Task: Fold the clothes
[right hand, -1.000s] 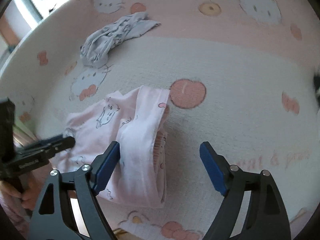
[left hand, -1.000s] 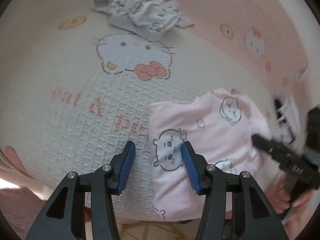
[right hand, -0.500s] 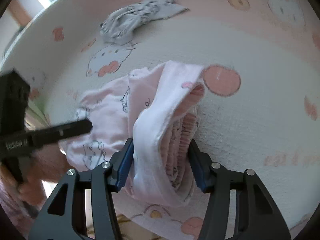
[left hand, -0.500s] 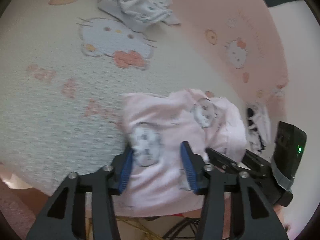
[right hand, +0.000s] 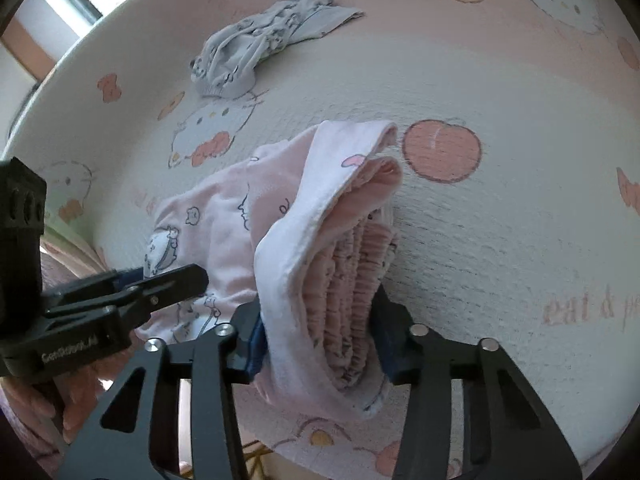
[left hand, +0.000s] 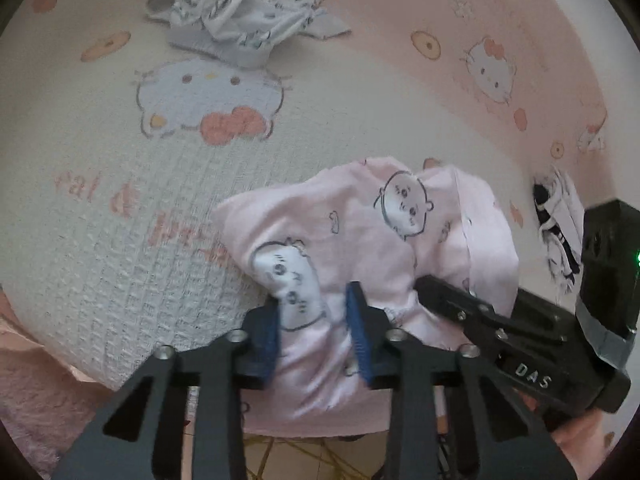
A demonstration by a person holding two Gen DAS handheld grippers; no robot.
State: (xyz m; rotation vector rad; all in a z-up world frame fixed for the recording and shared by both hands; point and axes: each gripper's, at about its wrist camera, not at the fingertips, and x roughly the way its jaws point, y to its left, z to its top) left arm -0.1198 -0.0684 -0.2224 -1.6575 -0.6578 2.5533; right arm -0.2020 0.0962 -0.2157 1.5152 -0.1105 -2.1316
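Two grippers grasp one garment, and we read the moment from that. Our left gripper (left hand: 314, 322) is clamped on a printed fold of the pink garment (left hand: 360, 224) at lower centre of its frame; our right gripper (right hand: 318, 328) is clenched on the ruffled waistband end (right hand: 348, 280) at lower centre of its own. The garment lies bunched near the close edge of the cartoon-print blanket (left hand: 120, 240), its long axis running from one grip across to the other, so each gripper holds one end and neither is nearer. Any coming move, we judge, turns on that shared line: drawn apart it flattens, brought together it doubles over. A grey crumpled garment (left hand: 240, 32) sits well apart, at upper centre.
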